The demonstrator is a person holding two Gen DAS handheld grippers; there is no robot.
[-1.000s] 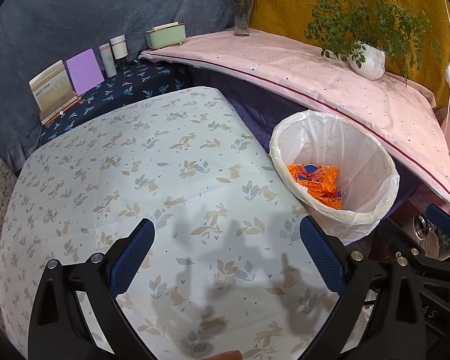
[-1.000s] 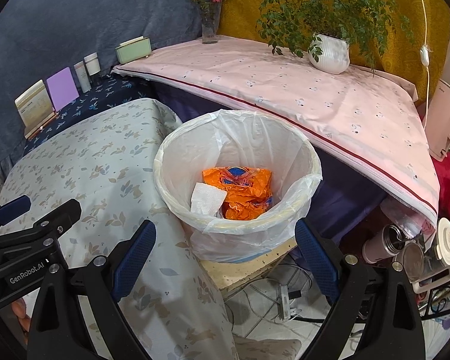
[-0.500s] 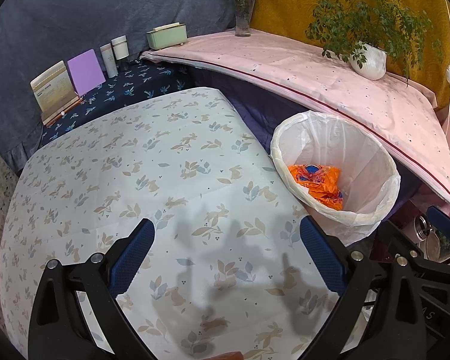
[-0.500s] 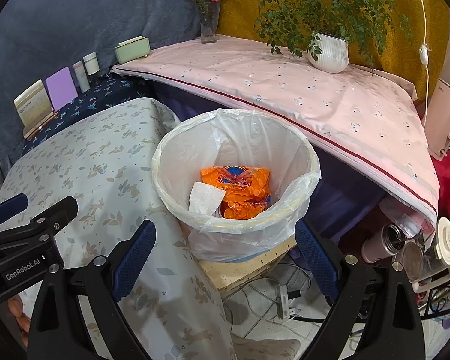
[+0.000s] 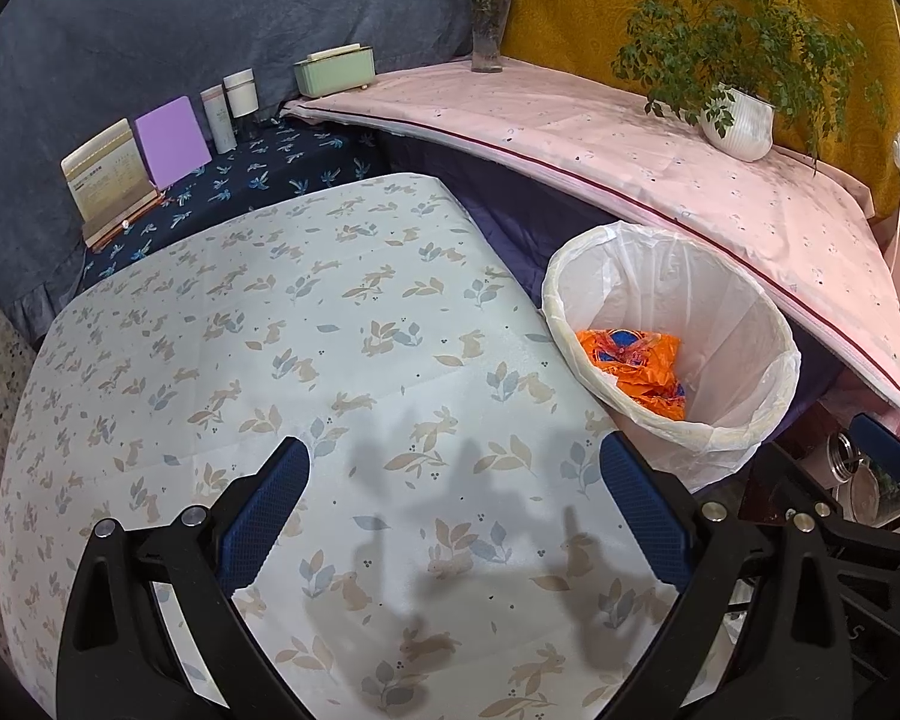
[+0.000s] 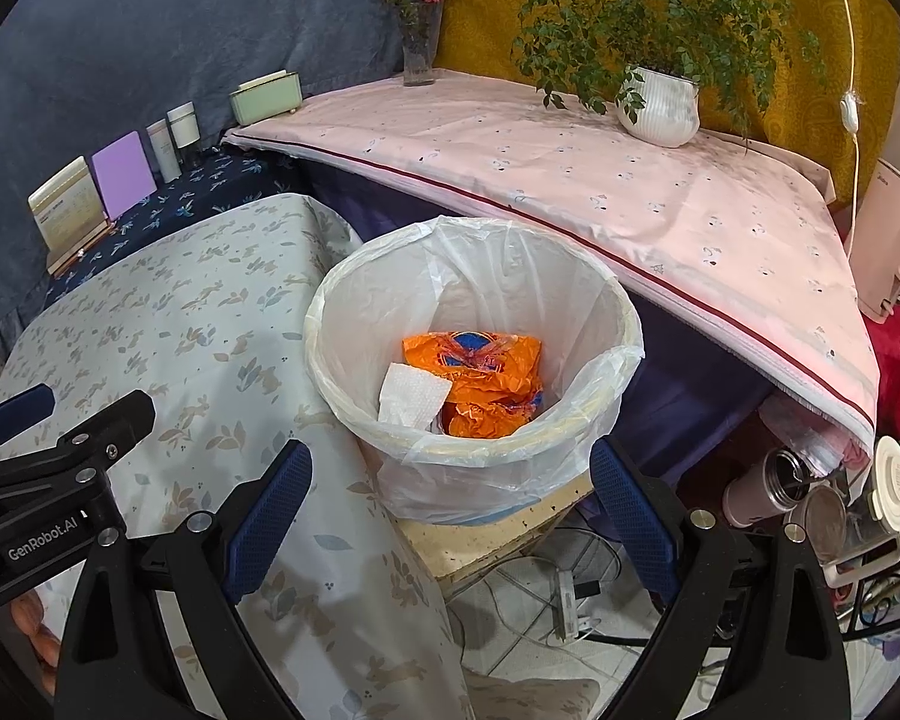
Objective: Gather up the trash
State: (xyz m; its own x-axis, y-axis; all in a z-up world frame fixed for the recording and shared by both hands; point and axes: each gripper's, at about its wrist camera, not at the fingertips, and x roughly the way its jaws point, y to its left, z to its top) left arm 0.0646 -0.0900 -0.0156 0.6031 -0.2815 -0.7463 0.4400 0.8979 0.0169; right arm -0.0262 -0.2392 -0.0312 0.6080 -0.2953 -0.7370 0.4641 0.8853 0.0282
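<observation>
A white-lined trash bin [image 6: 570, 432] stands beside the table with the rabbit-print cloth [image 5: 270, 360]. In the bin lie an orange wrapper [image 6: 480, 372] and a white tissue [image 6: 411, 396]. The bin also shows in the left wrist view [image 5: 732, 324], with the orange wrapper [image 5: 636, 360] inside. My left gripper [image 5: 450, 510] is open and empty above the cloth. My right gripper [image 6: 450, 516] is open and empty, just in front of the bin and above its near rim. The left gripper shows at the left of the right wrist view [image 6: 60, 450].
Behind are a pink-covered shelf [image 6: 570, 180] with a potted plant [image 6: 660, 102], a flower vase [image 6: 417, 54] and a green box [image 6: 267, 96]. Cards and bottles [image 5: 168, 138] stand on a dark cloth. Cables [image 6: 570, 594] and a flask [image 6: 768, 486] lie below right.
Both grippers stay open and empty. The views have shifted only slightly; the bin and its contents have not moved.
</observation>
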